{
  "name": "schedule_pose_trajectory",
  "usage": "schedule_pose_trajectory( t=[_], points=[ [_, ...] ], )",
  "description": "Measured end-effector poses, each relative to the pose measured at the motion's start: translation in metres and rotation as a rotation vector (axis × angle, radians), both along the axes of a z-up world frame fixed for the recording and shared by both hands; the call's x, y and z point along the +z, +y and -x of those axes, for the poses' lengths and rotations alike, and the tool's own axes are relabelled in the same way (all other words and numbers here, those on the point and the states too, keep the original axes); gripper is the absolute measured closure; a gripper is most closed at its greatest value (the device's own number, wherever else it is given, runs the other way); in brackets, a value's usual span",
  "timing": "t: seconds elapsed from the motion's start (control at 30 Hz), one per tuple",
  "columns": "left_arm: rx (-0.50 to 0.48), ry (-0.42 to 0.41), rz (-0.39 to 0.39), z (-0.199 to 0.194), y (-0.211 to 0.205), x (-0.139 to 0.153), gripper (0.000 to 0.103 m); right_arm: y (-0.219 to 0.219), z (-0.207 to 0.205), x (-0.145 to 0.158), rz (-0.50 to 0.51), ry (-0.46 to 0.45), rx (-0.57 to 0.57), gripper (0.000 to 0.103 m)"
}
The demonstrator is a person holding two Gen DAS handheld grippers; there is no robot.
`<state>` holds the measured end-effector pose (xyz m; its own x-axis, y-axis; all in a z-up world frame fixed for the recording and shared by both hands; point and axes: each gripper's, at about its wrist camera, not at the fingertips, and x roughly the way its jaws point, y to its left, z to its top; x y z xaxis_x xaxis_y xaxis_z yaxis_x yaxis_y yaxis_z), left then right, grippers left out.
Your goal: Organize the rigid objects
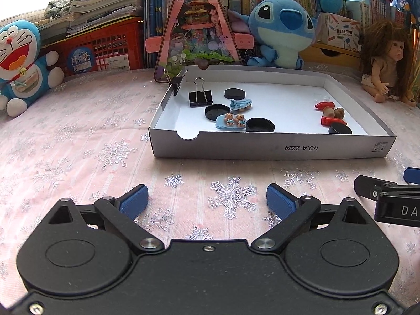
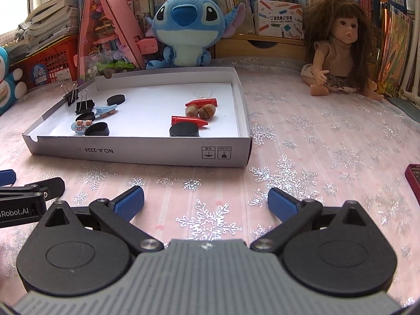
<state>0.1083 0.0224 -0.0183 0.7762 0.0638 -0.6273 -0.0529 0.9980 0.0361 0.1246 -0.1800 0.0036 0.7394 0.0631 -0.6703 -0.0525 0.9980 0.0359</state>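
A shallow white cardboard box lid [image 1: 273, 151] [image 2: 141, 155] lies on the tablecloth ahead of both grippers. It holds black binder clips [image 1: 200, 97] [image 2: 84, 106], several black round caps [image 1: 260, 125] [image 2: 183, 130], two blue hair clips [image 1: 231, 122] [image 2: 105, 110], two red pointed pieces [image 1: 332, 121] [image 2: 202, 102] and two brown nuts [image 1: 333, 111] [image 2: 200, 111]. Another binder clip [image 1: 176, 82] is clamped on the lid's left rim. My left gripper [image 1: 207, 202] stands open over the cloth, nothing between its fingers. My right gripper [image 2: 206, 200] is open and empty too, to its right.
Along the back stand a Doraemon plush [image 1: 23, 63], a red crate [image 1: 105, 50] with books, a pink triangular toy box [image 1: 198, 23], a Stitch plush [image 2: 186, 26] and a doll [image 2: 338, 42]. A dark red object [image 2: 413, 181] lies at the right edge.
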Motion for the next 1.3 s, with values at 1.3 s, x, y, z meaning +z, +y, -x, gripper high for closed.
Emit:
schedule_pose_trajectory(
  t=[1.3],
  points=[
    [0.005,0.012,0.017,-0.0052,0.0029,-0.0025,0.0,0.0026,-0.002,-0.0028,0.015,0.01,0.0,0.0]
  ],
)
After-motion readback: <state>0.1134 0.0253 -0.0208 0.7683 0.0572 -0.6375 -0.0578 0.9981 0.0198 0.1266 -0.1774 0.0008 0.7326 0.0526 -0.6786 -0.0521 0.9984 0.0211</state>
